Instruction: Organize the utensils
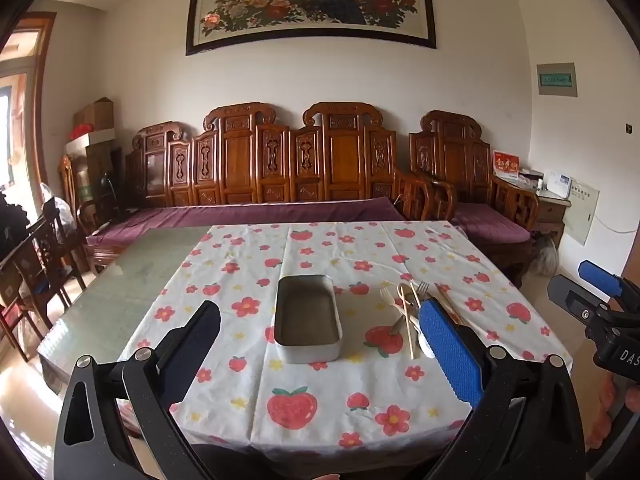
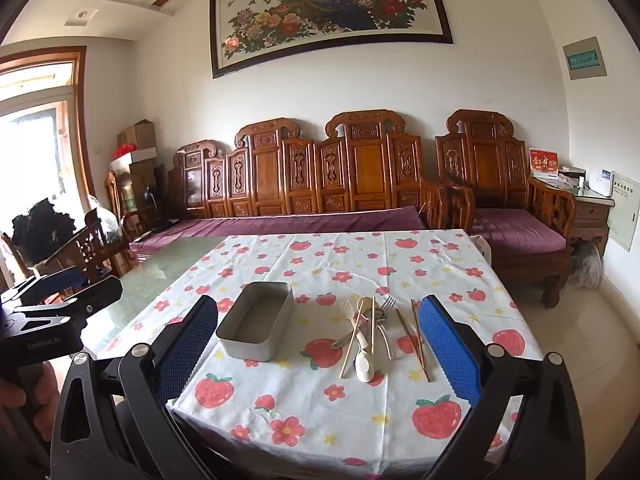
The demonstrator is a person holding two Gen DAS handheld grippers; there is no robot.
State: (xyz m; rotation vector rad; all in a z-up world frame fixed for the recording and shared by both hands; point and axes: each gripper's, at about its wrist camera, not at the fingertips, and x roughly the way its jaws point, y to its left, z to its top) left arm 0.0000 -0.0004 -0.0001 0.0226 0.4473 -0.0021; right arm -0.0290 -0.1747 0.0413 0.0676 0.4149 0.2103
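An empty grey metal box (image 1: 307, 318) (image 2: 256, 322) stands on the flowered tablecloth. To its right lies a loose pile of utensils (image 1: 410, 314) (image 2: 368, 334): forks, a white spoon (image 2: 364, 364), pale chopsticks and a pair of brown chopsticks (image 2: 416, 340). My left gripper (image 1: 320, 344) is open and empty above the table's near edge, with the box between its fingers in view. My right gripper (image 2: 318, 344) is open and empty, held above the near edge facing the pile. The right gripper also shows at the right edge of the left wrist view (image 1: 592, 296).
The cloth (image 1: 360, 256) covers the right part of a glass-topped table (image 1: 120, 280); bare glass lies to the left. A carved wooden sofa (image 1: 280, 168) with purple cushions stands behind the table, dark chairs (image 1: 36, 264) at the left.
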